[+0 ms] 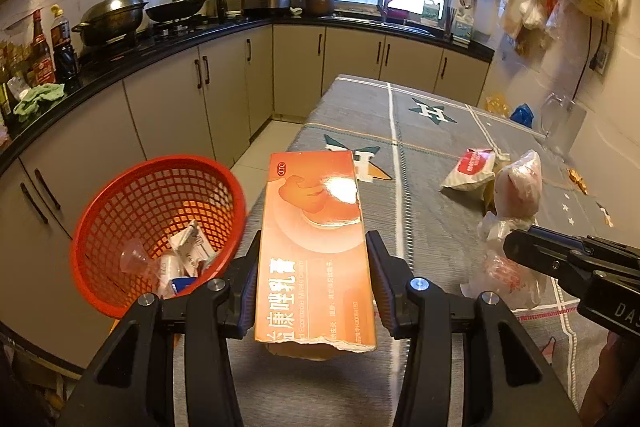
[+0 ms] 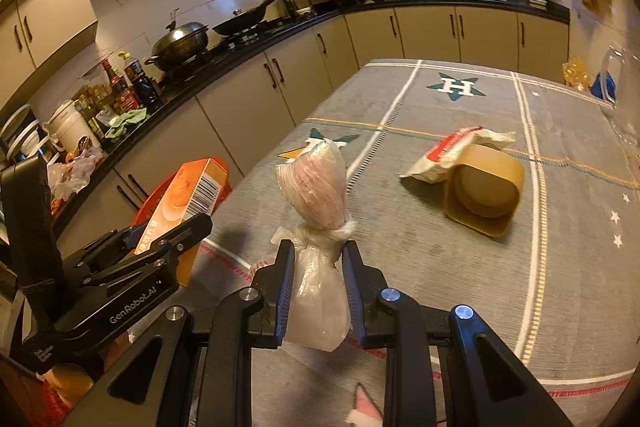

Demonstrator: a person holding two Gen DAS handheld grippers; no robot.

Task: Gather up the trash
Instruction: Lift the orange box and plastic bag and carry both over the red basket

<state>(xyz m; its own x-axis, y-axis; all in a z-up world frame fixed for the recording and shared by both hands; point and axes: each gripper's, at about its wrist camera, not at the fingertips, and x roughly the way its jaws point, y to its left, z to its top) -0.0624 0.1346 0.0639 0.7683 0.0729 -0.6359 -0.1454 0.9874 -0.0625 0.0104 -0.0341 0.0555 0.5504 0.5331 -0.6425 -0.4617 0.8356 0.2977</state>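
Beside the counter's [image 1: 432, 227] left edge sits a red basket [image 1: 158, 231], holding crumpled wrappers and small packets. Near the counter's middle lies a tan tub [image 2: 484, 193], tipped on its side and empty, touching a white-and-red pouch [image 2: 448, 155]. Over the near left edge the left tool [image 1: 314, 269] slants downward, pinching an orange box [image 1: 316, 251] by its long sides. Just beside it, the right tool [image 2: 318, 279] slants down too, pinching a knotted plastic bag [image 2: 316, 227] below the knot. Far half of the counter lies bare.
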